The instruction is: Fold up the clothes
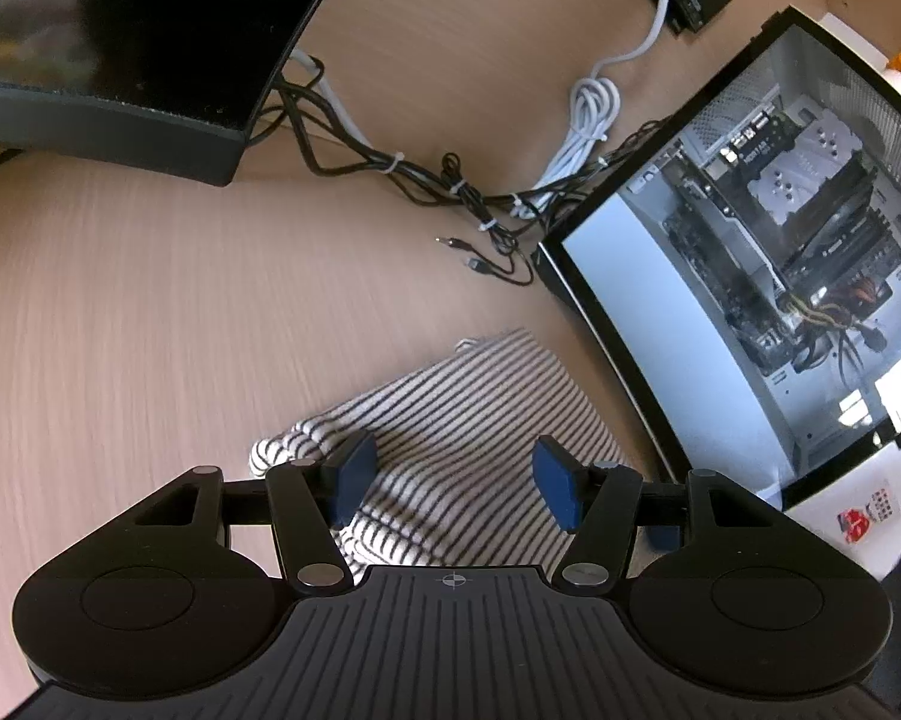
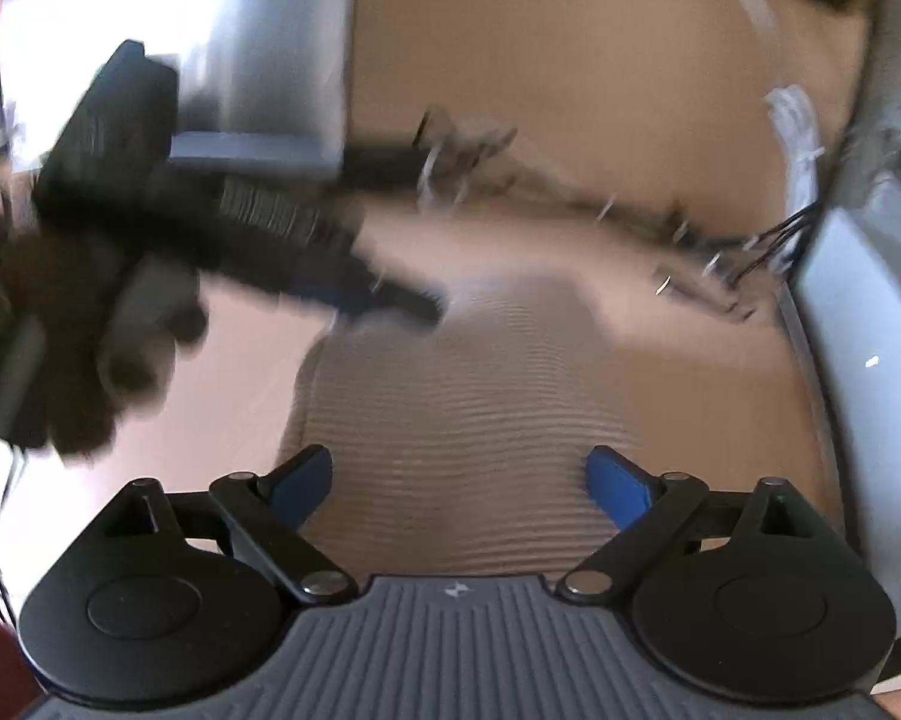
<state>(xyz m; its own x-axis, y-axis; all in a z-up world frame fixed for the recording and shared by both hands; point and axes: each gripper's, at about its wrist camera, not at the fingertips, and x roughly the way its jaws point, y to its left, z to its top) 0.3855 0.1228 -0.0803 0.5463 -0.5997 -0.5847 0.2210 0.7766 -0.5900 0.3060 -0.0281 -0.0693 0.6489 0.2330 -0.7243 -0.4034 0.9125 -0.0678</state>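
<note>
Blue pads [image 1: 354, 474] of the left gripper [image 1: 453, 480] stood spread apart over a striped garment [image 1: 468, 420], gripping nothing. That garment lay folded on the wooden desk [image 1: 120, 312], just beside a glass-sided computer case [image 1: 750, 276] and near a tangle of cables [image 1: 450, 186]. From the blurred right wrist view, the right gripper [image 2: 457, 486] also had its fingers wide apart above the striped garment [image 2: 450, 408].

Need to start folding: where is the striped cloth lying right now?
In the left wrist view, the black-and-white striped cloth lies on the wooden desk, beside the glass-sided computer case on its right.
</note>
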